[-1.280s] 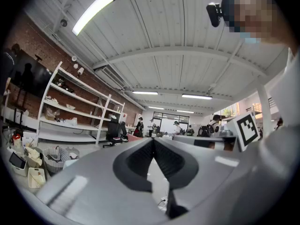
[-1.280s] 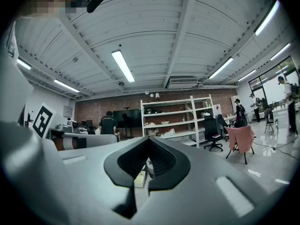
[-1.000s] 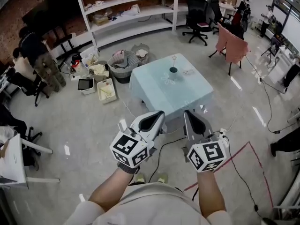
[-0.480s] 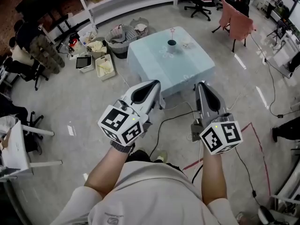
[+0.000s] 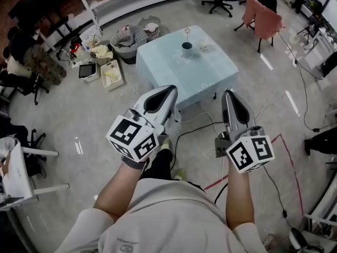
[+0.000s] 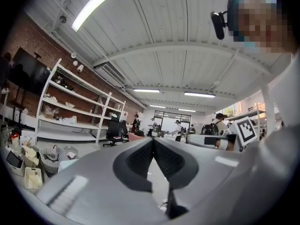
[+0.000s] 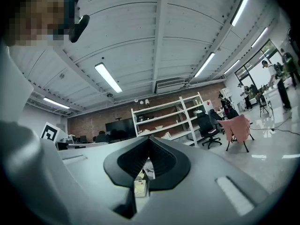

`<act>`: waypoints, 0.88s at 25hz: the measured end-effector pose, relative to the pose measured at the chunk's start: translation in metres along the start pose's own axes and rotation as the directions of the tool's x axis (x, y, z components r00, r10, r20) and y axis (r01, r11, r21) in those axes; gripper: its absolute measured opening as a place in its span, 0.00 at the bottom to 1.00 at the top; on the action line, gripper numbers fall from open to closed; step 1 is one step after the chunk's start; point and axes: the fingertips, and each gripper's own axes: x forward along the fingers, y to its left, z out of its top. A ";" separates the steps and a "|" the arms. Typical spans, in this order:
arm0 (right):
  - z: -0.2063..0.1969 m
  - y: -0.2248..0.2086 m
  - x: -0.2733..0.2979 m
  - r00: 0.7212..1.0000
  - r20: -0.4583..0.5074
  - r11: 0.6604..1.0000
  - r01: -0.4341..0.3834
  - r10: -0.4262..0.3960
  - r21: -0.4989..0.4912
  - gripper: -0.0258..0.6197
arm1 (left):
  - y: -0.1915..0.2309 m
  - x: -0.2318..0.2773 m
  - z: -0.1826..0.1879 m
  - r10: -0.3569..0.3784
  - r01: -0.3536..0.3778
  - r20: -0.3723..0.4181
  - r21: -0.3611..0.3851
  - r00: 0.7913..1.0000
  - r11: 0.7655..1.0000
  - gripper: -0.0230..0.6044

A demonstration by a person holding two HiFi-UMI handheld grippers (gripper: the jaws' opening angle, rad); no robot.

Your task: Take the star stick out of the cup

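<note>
A dark cup (image 5: pixel 187 48) stands near the far side of a pale blue table (image 5: pixel 168 75), several steps ahead of me. The thin star stick (image 5: pixel 186 31) rises upright out of the cup. Both grippers hang in the air well short of the table, pointing toward it. The left gripper (image 5: pixel 172 88) is shut with nothing in it, and its jaws meet at the tips (image 6: pixel 153 139). The right gripper (image 5: pixel 227 92) is also shut and empty, with its tips together (image 7: pixel 149 138).
A small white object (image 5: pixel 204 47) lies on the table beside the cup. Baskets (image 5: pixel 131 36) and bins (image 5: pixel 110 74) crowd the floor left of the table. A pink-draped chair (image 5: pixel 263 21) stands at the right. Black cable (image 5: pixel 184 136) and red floor tape (image 5: pixel 274 141) lie between me and the table.
The table has slid up and left in the head view as the person moves. Both grippers stay shut and spread slightly apart, the left one higher than before.
</note>
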 end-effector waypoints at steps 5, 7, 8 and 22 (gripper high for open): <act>-0.003 -0.019 0.049 1.000 -0.011 1.000 0.012 -0.012 -0.026 0.05 | 0.036 0.039 -0.004 -0.021 0.021 -0.004 -0.005 1.000 1.000 0.05; -0.006 -0.024 0.075 1.000 -0.020 0.999 0.015 -0.015 -0.037 0.05 | 0.057 0.055 -0.005 -0.027 0.027 -0.008 -0.008 1.000 1.000 0.05; -0.008 -0.026 0.089 1.000 -0.024 0.999 0.014 -0.016 -0.041 0.05 | 0.068 0.064 -0.005 -0.030 0.030 -0.010 -0.007 1.000 1.000 0.05; -0.038 -0.056 0.249 0.995 -0.086 0.996 0.054 -0.060 -0.066 0.05 | 0.197 0.167 -0.005 -0.108 0.107 -0.054 -0.011 0.993 0.994 0.05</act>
